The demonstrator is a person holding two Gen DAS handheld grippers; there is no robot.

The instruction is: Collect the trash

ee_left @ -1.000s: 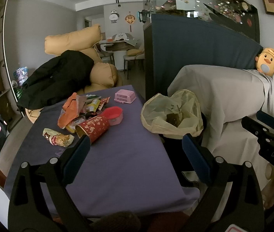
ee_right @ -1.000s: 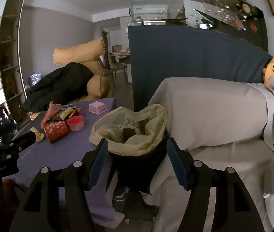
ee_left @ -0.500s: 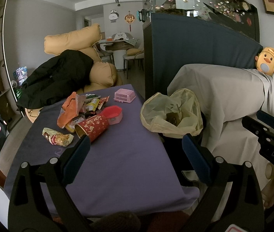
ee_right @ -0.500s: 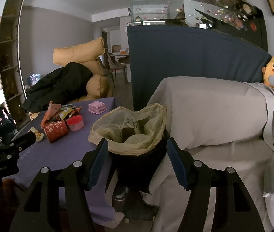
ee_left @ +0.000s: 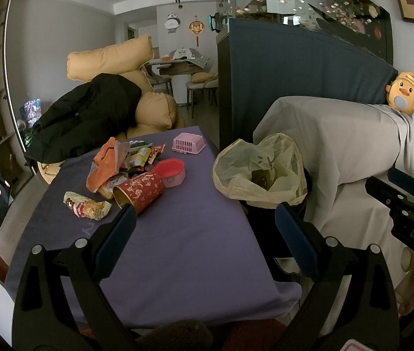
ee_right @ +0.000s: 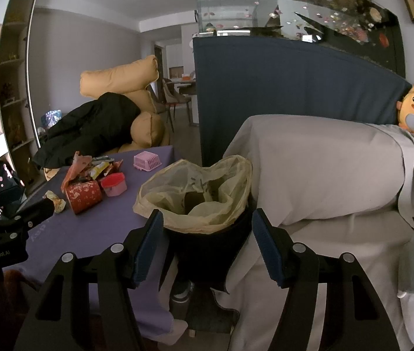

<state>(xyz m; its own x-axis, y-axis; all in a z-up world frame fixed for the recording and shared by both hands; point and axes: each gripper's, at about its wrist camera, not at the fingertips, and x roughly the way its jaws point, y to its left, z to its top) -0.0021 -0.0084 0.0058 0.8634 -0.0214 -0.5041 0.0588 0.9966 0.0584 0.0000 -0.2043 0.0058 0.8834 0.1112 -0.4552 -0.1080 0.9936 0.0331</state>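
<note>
Left tool [ee_left: 204, 228]: held level over the near end of the purple tabletop [ee_left: 183, 234], fingers spread wide, nothing between them.
Right tool [ee_right: 207, 242]: held just short of the bin bag [ee_right: 195, 193], aimed at its mouth, fingers wide apart and empty.
Trash: red cup [ee_left: 139, 188] on its side, snack wrapper [ee_left: 87, 204] beside it, orange packet [ee_left: 104, 163] and other wrappers heaped behind.
Bin bag: open, off the tabletop's right edge.

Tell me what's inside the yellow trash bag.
The bag holds some dark trash near the bottom; crumpled liner folds hide the rest, so I cannot identify it.
</note>
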